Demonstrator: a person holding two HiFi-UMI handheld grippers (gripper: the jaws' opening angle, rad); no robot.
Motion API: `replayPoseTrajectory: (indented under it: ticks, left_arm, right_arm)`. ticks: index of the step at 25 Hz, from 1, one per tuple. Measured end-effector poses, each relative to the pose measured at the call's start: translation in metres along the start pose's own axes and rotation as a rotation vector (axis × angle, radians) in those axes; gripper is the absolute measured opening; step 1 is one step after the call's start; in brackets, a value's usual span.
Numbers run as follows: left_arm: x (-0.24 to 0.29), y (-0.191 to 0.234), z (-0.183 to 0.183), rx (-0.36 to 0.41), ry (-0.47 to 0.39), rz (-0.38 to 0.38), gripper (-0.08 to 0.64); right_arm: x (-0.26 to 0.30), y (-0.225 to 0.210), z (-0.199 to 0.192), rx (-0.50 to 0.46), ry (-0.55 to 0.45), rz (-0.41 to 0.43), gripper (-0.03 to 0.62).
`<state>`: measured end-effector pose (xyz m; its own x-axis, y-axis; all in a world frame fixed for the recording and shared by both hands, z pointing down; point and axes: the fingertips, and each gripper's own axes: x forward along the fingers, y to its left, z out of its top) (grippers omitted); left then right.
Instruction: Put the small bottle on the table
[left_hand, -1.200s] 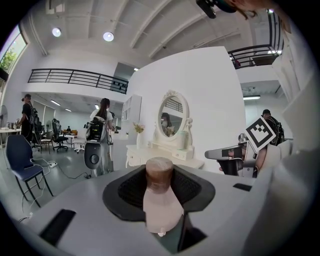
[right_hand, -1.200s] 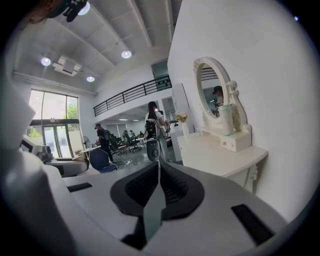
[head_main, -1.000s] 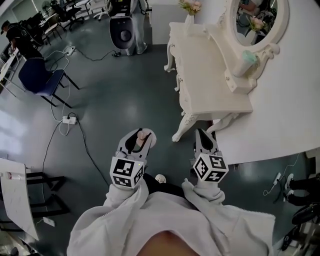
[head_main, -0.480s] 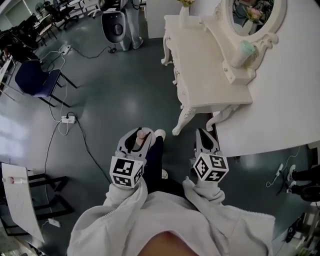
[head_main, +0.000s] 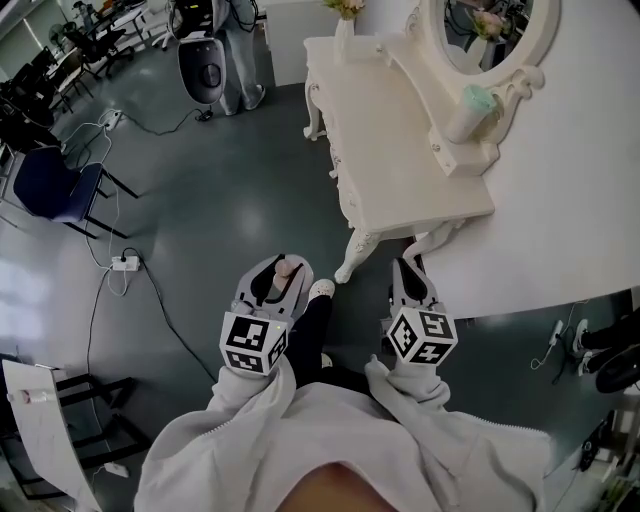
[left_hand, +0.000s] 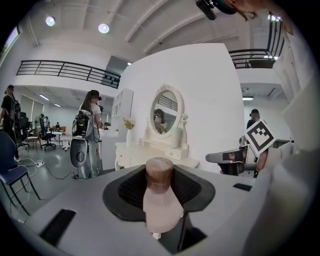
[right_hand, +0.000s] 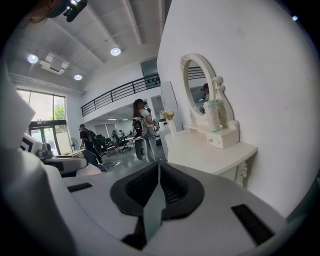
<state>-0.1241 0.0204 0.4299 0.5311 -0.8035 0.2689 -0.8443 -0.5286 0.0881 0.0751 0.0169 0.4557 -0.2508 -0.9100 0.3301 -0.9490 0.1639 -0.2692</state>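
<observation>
— Between the left gripper's (head_main: 272, 280) black ribbed rubbery pads (left_hand: 129, 192): small bottle (left_hand: 161, 202), frosted pinkish plastic, matt brown cap (left_hand: 159, 170).
— Shells of that and the right gripper (right_hand: 157, 187): smooth matt grey plastic.
— Ahead of both?
— Table (head_main: 400, 170), cream-painted wood by the look, smooth, satin. Below them, floor (head_main: 220, 200), dark, glossy with pale reflections. Behind them, sleeves (head_main: 240, 405), soft pale cloth.

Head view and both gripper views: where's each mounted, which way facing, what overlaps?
Head view: head-mounted, facing steeply down at floor and dressing table; shows sleeves, left gripper, right gripper.
Left gripper view: on the left gripper, facing along jaws shut on the small bottle, toward the table.
Right gripper view: on the right gripper, jaws shut and empty, table close ahead-right.
Shared: all three show the table and oval mirror.
</observation>
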Motion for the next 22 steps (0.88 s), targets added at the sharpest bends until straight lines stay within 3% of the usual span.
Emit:
replayPoseTrajectory:
  ticks: [22]
  left_arm:
    - [0.173, 0.067, 0.068, 0.022, -0.017, -0.134, 0.152]
  right_arm:
    - [0.139, -0.049, 0.088, 0.0, -0.032, -0.099, 0.038]
